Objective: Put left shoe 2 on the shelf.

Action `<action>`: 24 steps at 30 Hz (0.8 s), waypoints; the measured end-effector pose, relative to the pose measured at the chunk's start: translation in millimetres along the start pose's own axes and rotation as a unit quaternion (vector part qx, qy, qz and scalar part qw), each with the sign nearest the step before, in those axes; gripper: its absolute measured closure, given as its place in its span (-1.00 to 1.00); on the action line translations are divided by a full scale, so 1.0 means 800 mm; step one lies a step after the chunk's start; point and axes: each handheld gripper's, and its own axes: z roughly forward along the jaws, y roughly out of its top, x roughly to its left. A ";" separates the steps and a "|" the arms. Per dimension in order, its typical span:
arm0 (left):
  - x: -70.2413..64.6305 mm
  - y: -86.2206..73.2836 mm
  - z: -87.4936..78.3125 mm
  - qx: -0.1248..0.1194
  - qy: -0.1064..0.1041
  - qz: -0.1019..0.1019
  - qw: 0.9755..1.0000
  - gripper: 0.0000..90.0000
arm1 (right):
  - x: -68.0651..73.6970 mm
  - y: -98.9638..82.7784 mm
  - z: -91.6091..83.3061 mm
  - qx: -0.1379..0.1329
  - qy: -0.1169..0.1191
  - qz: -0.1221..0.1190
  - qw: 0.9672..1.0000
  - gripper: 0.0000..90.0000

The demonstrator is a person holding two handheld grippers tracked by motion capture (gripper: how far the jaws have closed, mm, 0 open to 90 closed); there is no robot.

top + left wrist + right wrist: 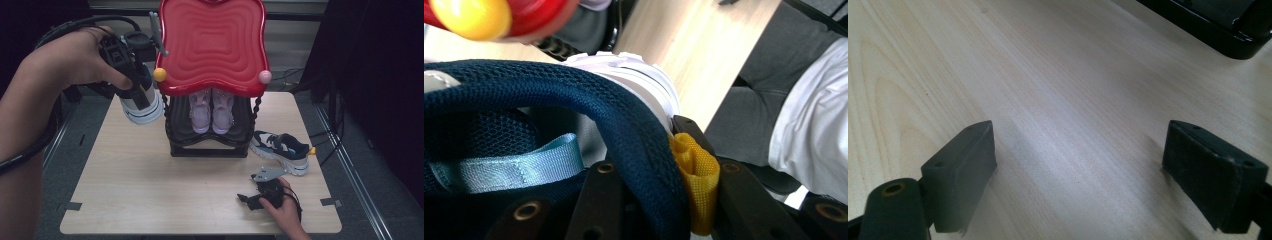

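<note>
Four shoes counted: one navy-and-white sneaker (141, 102) held aloft upper left, left gripper (131, 82) clamped on its collar; one matching sneaker (281, 151) on the table (150, 190), right of centre; two pink shoes (211, 110) on the rack's (210, 145) lower shelf; right gripper (1078, 170) at lower right, jaws wide, nothing between.

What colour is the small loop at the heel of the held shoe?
Yellow: the loop on the shoe shows best in the left gripper view.

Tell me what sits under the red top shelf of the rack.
Under the red top shelf, a pink pair of shoes stands toes forward on the black lower shelf; their heels are hidden.
</note>
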 end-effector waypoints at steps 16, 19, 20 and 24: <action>-0.013 0.036 -0.030 -0.015 0.062 0.052 0.997 0.67 | 0.000 0.000 0.000 0.000 0.000 0.000 1.000 -0.71; -0.014 0.045 -0.032 -0.007 0.075 0.067 0.995 0.67 | 0.000 0.000 0.000 0.000 0.000 -0.001 1.000 -0.71; -0.014 0.049 -0.032 -0.008 0.077 0.067 0.995 0.67 | 0.000 0.000 0.000 0.000 0.000 0.000 1.000 -0.71; -0.015 0.058 -0.032 -0.011 0.088 0.082 0.993 0.67 | 0.000 0.000 0.000 0.000 0.000 0.000 1.000 -0.71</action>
